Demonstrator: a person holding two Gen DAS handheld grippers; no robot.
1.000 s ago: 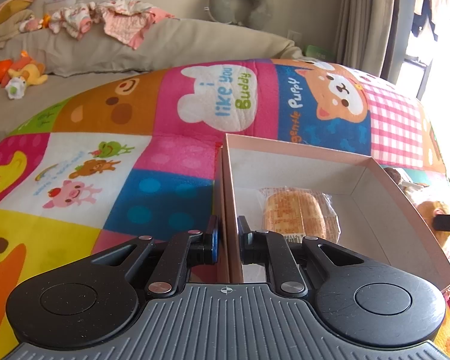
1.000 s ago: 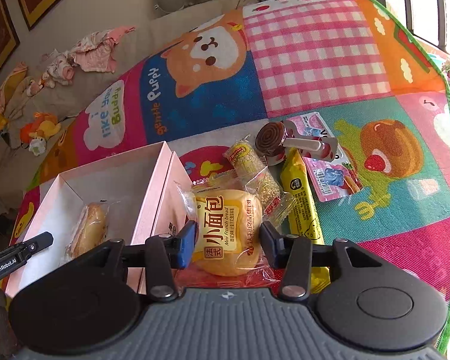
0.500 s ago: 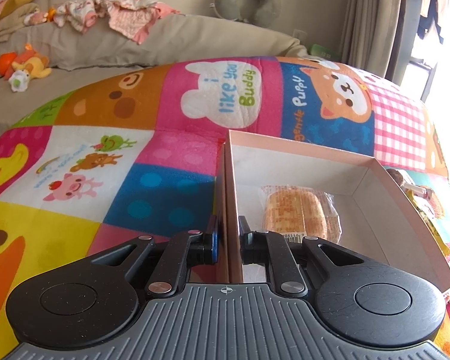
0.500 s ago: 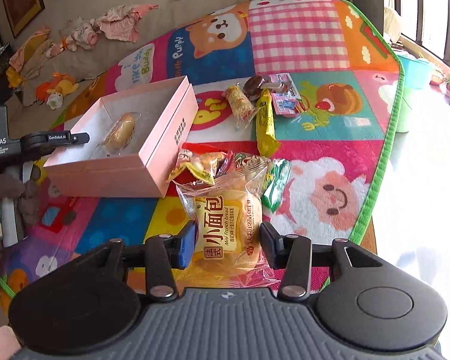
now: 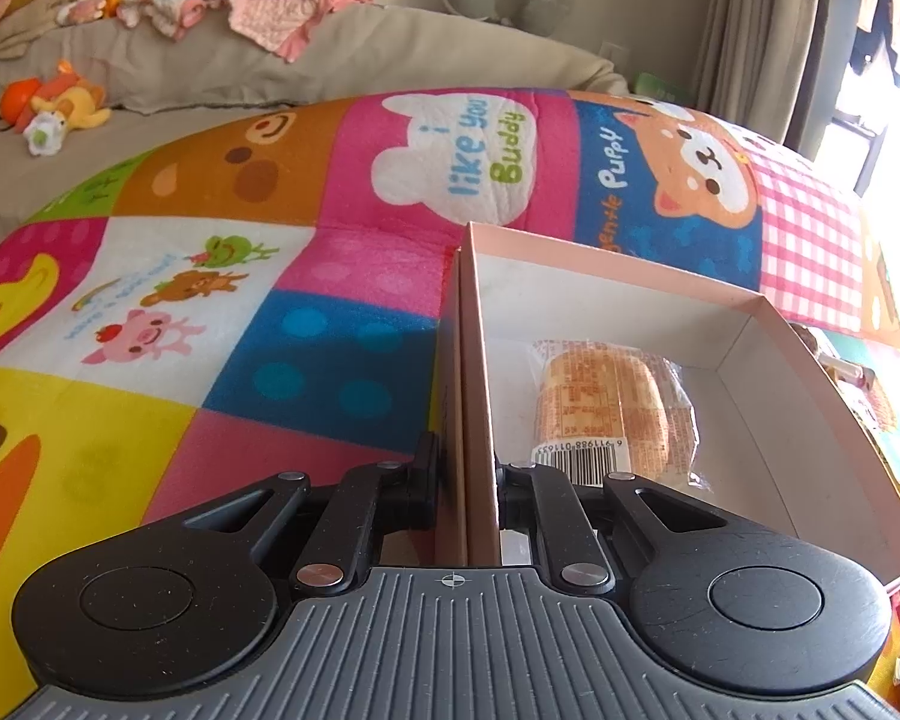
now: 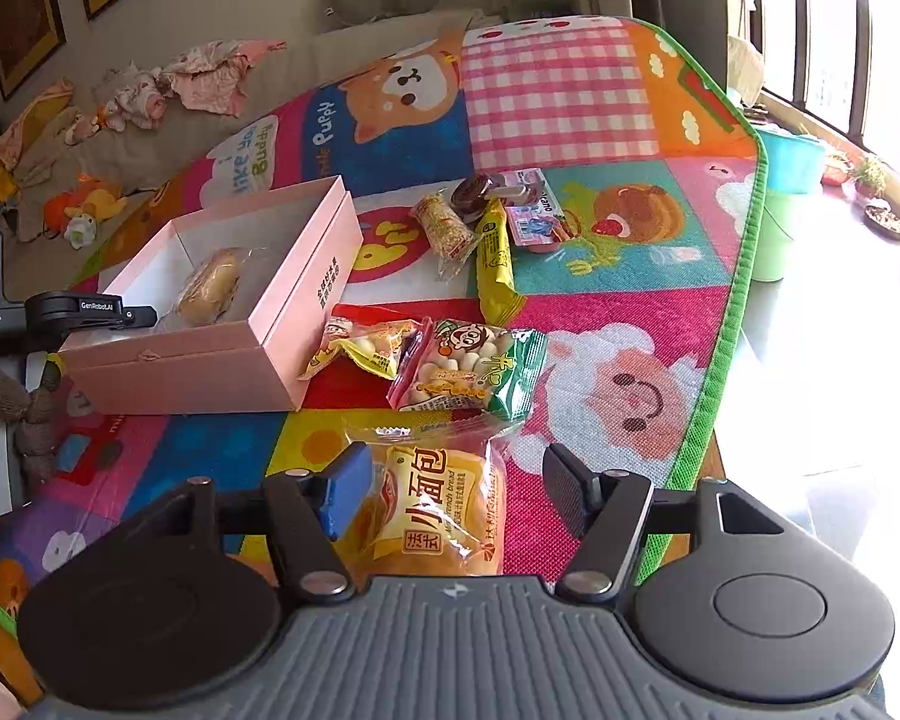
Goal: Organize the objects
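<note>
My left gripper [image 5: 465, 474] is clamped on the near wall of the pink box [image 5: 480, 360], one finger outside, one inside. One wrapped bread [image 5: 612, 402] lies on the box floor. My right gripper [image 6: 456, 495] has just been opening; its jaws stand apart, the bread packet [image 6: 435, 510] between them, right pad clear of it. It lies on the play mat [image 6: 600, 372], apart from the box, near the snack packets [image 6: 468, 369].

box [image 6: 210, 360]: pink | mat [image 6: 600, 360]: multicoloured cartoon patchwork | bread packet [image 6: 438, 516]: orange-yellow
</note>
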